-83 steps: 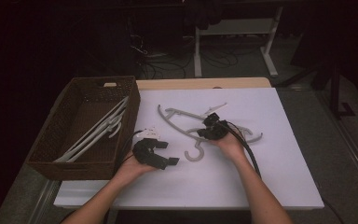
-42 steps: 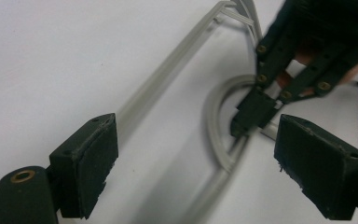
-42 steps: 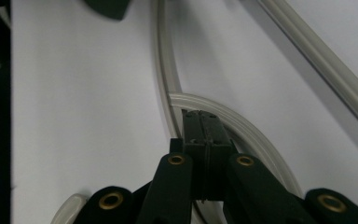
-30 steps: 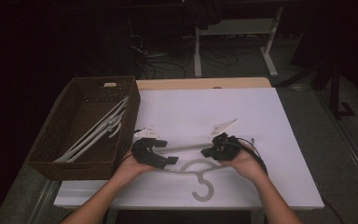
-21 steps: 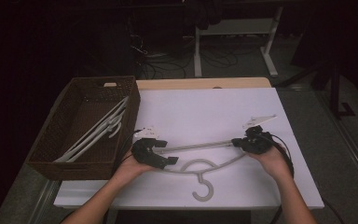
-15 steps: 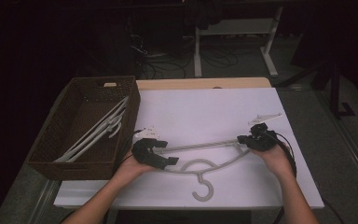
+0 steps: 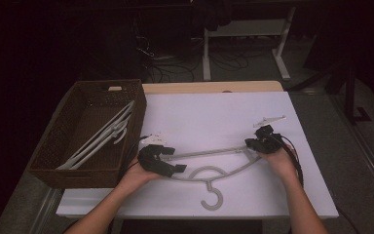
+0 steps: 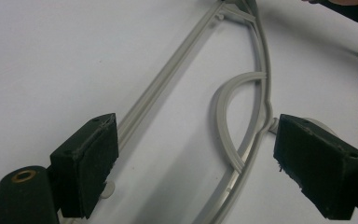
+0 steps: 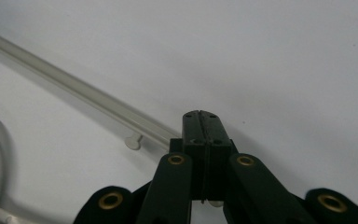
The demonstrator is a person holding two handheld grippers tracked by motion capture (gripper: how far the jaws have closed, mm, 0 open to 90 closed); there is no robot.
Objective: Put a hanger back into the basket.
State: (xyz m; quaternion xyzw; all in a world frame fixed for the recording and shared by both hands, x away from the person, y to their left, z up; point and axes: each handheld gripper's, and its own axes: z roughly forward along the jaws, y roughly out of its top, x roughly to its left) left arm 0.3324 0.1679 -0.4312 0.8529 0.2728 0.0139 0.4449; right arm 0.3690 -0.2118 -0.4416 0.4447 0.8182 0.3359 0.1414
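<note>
Brown wicker basket (image 7: 63, 141), pale hangers (image 7: 102, 139) lying slantwise inside

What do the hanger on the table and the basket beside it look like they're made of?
The hanger looks like moulded plastic: pale grey, matte, with ribbed channel edges and small pegs visible in the left gripper view. The basket appears to be woven wicker or rattan, dark brown, with a textured weave along its walls; whether the fibre is natural or synthetic can't be told.
</note>
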